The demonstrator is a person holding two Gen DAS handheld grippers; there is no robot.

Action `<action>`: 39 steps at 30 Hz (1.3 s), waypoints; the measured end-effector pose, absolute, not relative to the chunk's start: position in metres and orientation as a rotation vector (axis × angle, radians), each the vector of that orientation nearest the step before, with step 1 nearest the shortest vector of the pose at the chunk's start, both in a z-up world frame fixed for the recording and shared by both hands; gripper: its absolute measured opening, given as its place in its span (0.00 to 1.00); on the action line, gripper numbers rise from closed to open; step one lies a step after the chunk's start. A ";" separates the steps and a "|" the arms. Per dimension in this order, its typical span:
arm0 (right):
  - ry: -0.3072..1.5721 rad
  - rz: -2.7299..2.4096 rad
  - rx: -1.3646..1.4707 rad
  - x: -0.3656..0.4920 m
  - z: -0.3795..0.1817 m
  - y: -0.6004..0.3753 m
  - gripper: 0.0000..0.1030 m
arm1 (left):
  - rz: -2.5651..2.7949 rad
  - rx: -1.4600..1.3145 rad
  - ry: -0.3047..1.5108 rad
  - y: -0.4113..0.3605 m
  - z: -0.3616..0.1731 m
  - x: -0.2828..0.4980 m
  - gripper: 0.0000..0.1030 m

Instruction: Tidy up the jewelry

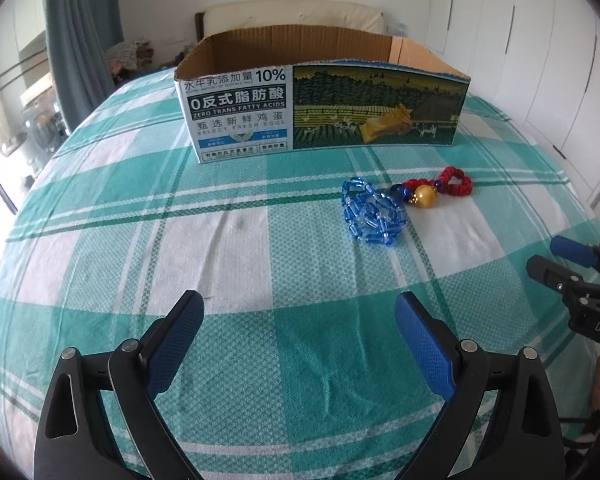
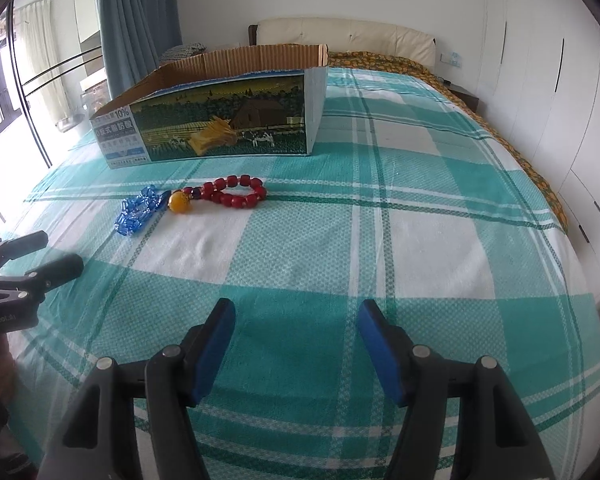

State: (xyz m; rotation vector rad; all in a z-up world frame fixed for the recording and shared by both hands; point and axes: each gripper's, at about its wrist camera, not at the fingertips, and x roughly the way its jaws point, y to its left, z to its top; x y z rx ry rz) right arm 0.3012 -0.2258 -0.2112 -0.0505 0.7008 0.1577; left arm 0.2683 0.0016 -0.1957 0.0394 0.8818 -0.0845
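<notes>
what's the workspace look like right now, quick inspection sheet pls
surface: bed sheet, green and white checks.
job's things: blue bead bracelet bunched beside red bead bracelet, which carries a yellow ball; both in front of the open cardboard box, outside it.
clutter: nothing seen.
grippers: left gripper open and empty; right gripper open and empty; both short of the beads.
cables: dark cord near the right edge, unclear.
surroundings: curtain, headboard, wardrobe doors.

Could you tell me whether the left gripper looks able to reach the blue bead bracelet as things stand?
Probably yes: the left gripper is open and empty, with only bare bedsheet between it and the blue bead bracelet.
</notes>
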 end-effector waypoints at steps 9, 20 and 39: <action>0.714 0.151 -0.076 0.301 -0.214 -0.221 0.70 | -0.053 0.041 0.930 0.001 -0.204 0.273 1.00; 0.717 0.144 -0.092 0.302 -0.215 -0.220 0.71 | -0.057 0.034 0.932 0.002 -0.205 0.273 1.00; 0.717 0.144 -0.093 0.303 -0.215 -0.220 0.71 | -0.057 0.033 0.932 0.002 -0.205 0.273 1.00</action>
